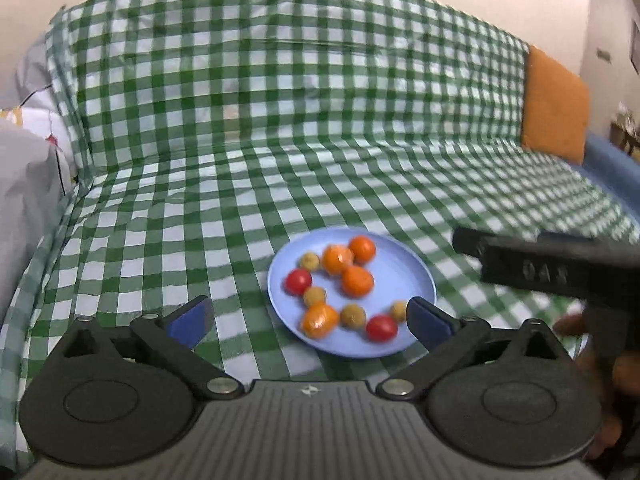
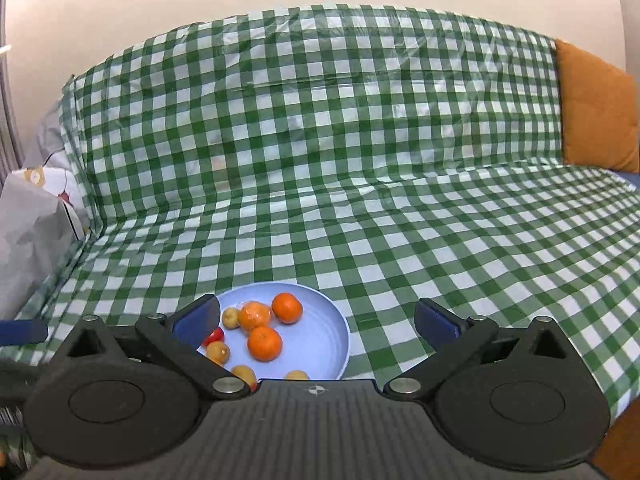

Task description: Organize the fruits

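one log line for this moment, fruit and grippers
left gripper open, empty | right gripper open, empty | fruit all on blue plate | cloth otherwise bare

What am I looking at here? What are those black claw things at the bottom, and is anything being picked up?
These are two hand-held grabbers, one in each of a person's hands, each carrying a camera looking along its fingers. One picture is from the left gripper, the other from the right gripper. Both stand open and hold nothing. On the green checked cloth sits a blue plate with oranges, red tomatoes and small yellowish fruits. An orange cushion leans at the far right.
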The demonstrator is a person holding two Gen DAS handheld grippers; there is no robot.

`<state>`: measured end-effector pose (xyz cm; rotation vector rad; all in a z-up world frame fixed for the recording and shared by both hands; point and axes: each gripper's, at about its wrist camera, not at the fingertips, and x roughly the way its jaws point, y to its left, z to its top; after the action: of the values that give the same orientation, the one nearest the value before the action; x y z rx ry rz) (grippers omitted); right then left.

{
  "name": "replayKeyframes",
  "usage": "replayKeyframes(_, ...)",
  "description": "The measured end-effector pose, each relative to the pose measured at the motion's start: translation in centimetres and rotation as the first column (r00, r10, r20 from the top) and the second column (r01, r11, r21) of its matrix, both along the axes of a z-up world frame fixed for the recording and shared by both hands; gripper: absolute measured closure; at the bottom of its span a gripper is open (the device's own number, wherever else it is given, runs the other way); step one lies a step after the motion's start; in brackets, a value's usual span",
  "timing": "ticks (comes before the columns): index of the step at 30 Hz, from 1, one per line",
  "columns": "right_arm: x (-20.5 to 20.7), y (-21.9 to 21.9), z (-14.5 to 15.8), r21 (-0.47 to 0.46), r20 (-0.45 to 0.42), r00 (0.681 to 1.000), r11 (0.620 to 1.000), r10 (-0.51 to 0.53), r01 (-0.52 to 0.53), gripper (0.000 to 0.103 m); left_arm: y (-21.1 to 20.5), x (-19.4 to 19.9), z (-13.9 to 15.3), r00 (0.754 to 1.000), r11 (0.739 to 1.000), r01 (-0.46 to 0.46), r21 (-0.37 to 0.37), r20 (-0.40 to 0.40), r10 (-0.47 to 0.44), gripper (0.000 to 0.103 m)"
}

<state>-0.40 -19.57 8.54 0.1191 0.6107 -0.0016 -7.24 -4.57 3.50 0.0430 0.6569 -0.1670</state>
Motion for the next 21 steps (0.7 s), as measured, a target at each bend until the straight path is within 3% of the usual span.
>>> replayKeyframes(3, -0.2, 0.4, -0.3, -0.035, -0.011, 1.000, 0.999, 0.008, -0.008, 0.001, -0.9, 0.1, -0.8, 1.000, 0.998, 0.017, 0.059, 0.016, -0.018, 0.001)
replayKeyframes(5, -0.1, 0.3, -0.4, -0.050, -0.015, 1.000, 0.999, -0.003, 0.002, 0.001, -1.0, 0.4, -1.3, 1.000, 0.999, 0.006, 0.052, 0.026, -0.008, 0.001)
replayKeyframes(8, -0.1, -0.5, -0.4, -0.032, -0.002, 0.999, 0.998, -0.049, 0.049, 0.001, -1.2, 0.4, -1.1, 1.000, 1.000, 0.005, -0.015, 0.030, -0.005, 0.001)
replayKeyframes(11, -0.2, -2.2, -0.1, 0.031, 0.037, 0.990, 0.991, -0.134, 0.133, 0.001, -1.8, -0.7, 1.2, 0.998, 0.991, 0.048, -0.125, 0.043, -0.043, 0.001)
replayKeyframes(13, -0.5, -3.9, 0.0, 0.083, 0.050, 0.977, 0.976, -0.207, 0.202, 0.001, -2.7, -1.7, 2.9, 0.996, 0.988, 0.058, -0.140, 0.076, -0.048, 0.000)
replayKeyframes(15, -0.6, -5.4, -0.2, 0.132, 0.036, 0.969, 0.962, -0.244, 0.237, 0.001, -3.4, -2.2, 4.1, 0.996, 0.992, 0.038, -0.121, 0.084, -0.028, 0.000)
replayKeyframes(21, -0.7, -6.3, -0.7, 0.157, 0.003, 0.974, 0.962, -0.227, 0.224, 0.001, -2.6, -0.1, 4.4, 0.998, 0.999, -0.045, -0.028, -0.056, 0.043, 0.000)
